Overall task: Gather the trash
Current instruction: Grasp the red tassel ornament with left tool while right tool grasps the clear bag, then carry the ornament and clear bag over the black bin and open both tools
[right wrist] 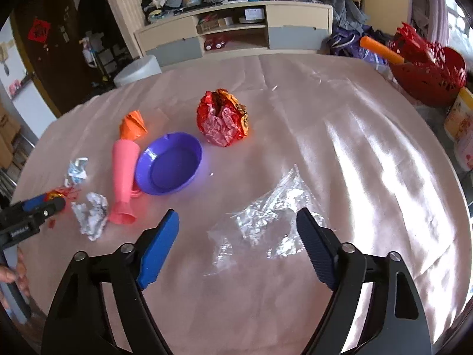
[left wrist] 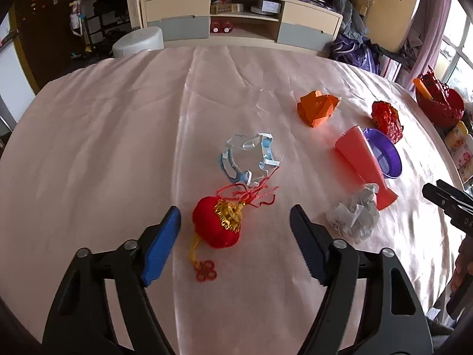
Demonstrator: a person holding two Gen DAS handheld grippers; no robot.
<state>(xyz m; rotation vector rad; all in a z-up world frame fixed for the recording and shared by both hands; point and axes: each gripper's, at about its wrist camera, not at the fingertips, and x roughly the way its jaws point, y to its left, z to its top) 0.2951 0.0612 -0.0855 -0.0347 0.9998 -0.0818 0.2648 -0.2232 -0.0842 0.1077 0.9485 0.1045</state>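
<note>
My left gripper (left wrist: 235, 222) is open, its jaws on either side of a red lantern ornament (left wrist: 217, 224) lying on the pink cloth. Beyond it lies a crumpled blue-white mask (left wrist: 248, 159). A grey crumpled paper ball (left wrist: 354, 216) lies to the right. My right gripper (right wrist: 238, 227) is open above a clear plastic bag (right wrist: 266, 222). A crumpled red foil wrapper (right wrist: 223, 118), a purple bowl (right wrist: 170, 162), a pink cup (right wrist: 124, 177) on its side, orange folded paper (right wrist: 133, 125) and the grey paper ball (right wrist: 91, 216) lie further left.
A red basket (right wrist: 428, 74) with an orange stick stands at the table's far right edge, next to yellow-white containers (right wrist: 461, 127). A cabinet (left wrist: 236, 20) and a white bin (left wrist: 139, 43) stand beyond the table. The left gripper shows at the left edge of the right wrist view (right wrist: 29, 216).
</note>
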